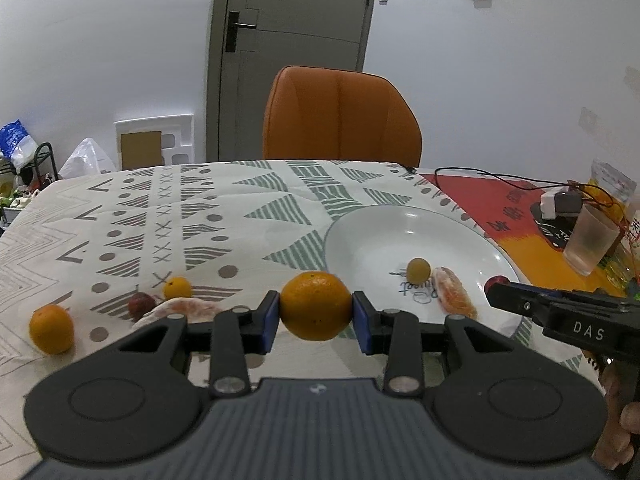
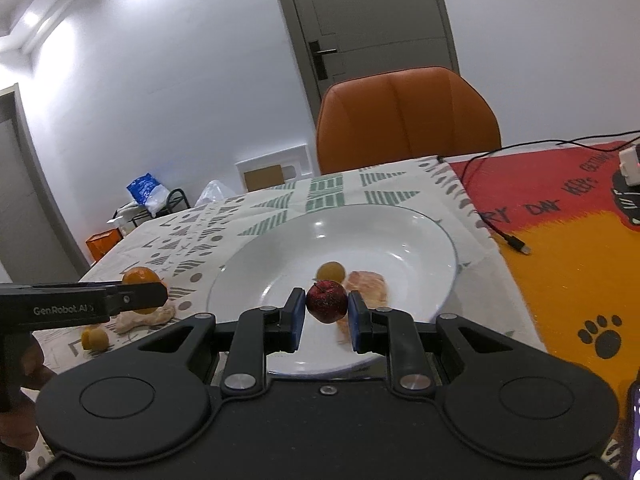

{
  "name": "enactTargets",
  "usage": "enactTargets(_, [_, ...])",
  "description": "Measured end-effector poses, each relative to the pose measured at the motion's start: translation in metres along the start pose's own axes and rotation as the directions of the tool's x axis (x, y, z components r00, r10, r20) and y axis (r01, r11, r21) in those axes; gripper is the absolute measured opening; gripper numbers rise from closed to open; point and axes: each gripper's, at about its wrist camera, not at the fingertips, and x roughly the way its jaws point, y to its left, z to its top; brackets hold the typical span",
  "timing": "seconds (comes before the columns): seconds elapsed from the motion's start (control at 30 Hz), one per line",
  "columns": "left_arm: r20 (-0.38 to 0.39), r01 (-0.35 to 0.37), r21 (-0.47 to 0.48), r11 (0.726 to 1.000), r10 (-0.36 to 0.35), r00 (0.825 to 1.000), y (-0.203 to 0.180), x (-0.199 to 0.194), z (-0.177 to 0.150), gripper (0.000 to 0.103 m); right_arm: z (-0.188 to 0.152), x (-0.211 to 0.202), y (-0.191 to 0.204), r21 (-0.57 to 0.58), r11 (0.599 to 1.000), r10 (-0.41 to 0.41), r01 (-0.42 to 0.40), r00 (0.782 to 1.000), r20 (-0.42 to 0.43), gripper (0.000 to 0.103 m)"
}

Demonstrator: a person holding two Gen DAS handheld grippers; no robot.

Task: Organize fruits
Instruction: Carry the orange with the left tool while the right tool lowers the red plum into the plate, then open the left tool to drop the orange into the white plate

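Note:
My left gripper (image 1: 316,316) is shut on a large orange (image 1: 316,306), held above the table near the left rim of the white plate (image 1: 372,232). My right gripper (image 2: 326,312) is shut on a small dark red fruit (image 2: 327,301), held over the near part of the plate (image 2: 280,256). In the plate lie a small yellow-green fruit (image 1: 418,270) and a peeled citrus segment (image 1: 456,298). On the cloth to the left lie an orange (image 1: 52,329), a smaller orange (image 1: 177,288), a dark red fruit (image 1: 141,305) and a peeled piece (image 1: 188,309).
An orange chair (image 1: 340,120) stands at the table's far side. A red and orange mat (image 2: 568,248) with a black cable (image 2: 504,232), a plastic cup (image 1: 591,240) and a white charger (image 1: 554,205) lies to the right. A phone edge (image 2: 634,432) shows at the lower right.

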Motion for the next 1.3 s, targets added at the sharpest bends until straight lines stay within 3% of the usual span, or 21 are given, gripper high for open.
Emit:
enactTargets(0.7, [-0.035, 0.094, 0.05, 0.994, -0.092, 0.995, -0.039, 0.031, 0.004, 0.037, -0.005, -0.007, -0.029, 0.054, 0.996, -0.066, 0.066, 0.998, 0.008, 0.034])
enactTargets(1.03, [-0.012, 0.063, 0.053, 0.997, -0.062, 0.998, -0.028, 0.022, 0.004, 0.048, -0.001, -0.005, -0.019, 0.042, 0.998, -0.046, 0.045, 0.999, 0.016, 0.038])
enactTargets(1.3, [0.019, 0.0, 0.054, 0.999, -0.001, 1.0, -0.006, 0.002, 0.001, 0.065, -0.001, 0.005, 0.0, 0.019, 0.999, -0.044, 0.044, 0.999, 0.012, 0.058])
